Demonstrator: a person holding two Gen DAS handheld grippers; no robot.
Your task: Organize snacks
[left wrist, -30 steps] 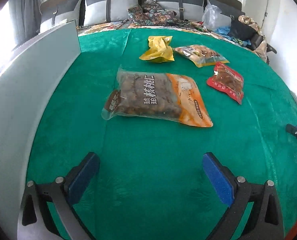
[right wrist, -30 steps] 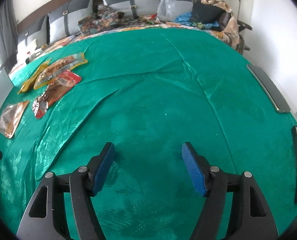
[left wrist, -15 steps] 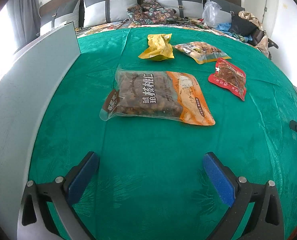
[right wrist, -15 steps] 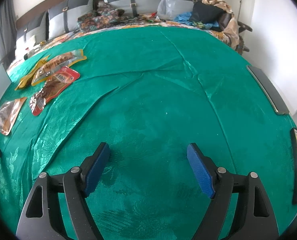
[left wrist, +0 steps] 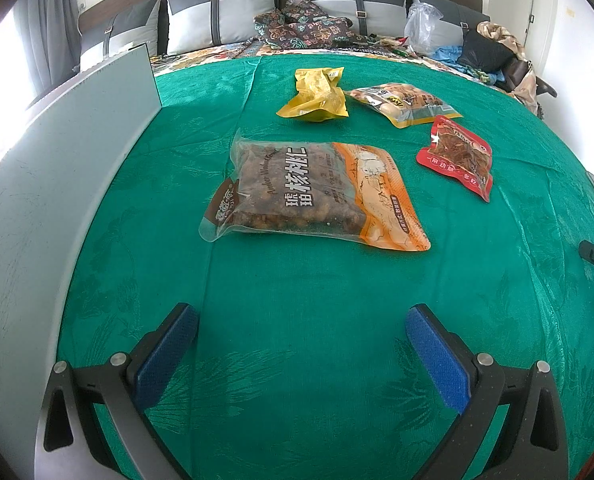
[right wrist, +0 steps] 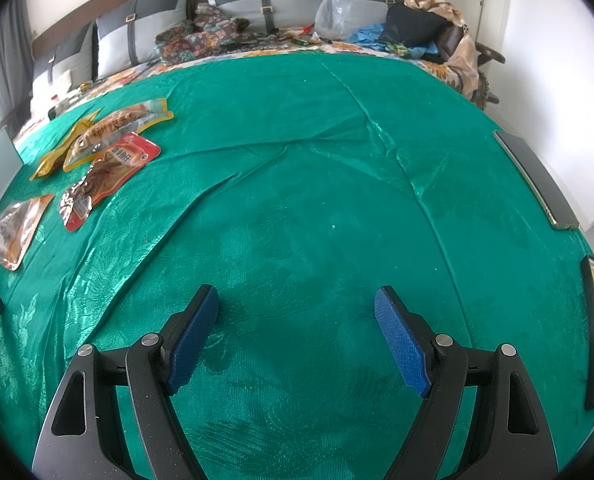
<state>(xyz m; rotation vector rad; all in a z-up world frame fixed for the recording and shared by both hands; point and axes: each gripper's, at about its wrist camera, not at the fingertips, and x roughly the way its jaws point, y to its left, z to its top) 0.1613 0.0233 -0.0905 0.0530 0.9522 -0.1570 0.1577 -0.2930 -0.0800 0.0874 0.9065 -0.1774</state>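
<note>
The left gripper [left wrist: 301,354] hangs over the green cloth [left wrist: 297,292] with its jaws spread wide and nothing between them, and the big walnut bag [left wrist: 317,196] lies straight ahead of those jaws, apart from them with a stretch of bare cloth between. The bag's long axis runs crosswise to the jaws' forward line, clear end toward the left jaw, orange end toward the right. Beyond it lie a yellow packet [left wrist: 315,96], a yellow-edged pouch [left wrist: 405,104] ahead and to the right, and a red packet [left wrist: 459,156] further right. A grey panel [left wrist: 57,184] stands along the left jaw's outer side. The right gripper [right wrist: 297,340] is likewise wide apart and empty, facing bare cloth; from it, all the snacks sit far off to the left, the red packet nearest its line. The left hand looks the better placed for the walnut bag, probably needing a forward reach and a pinch across an edge.
</note>
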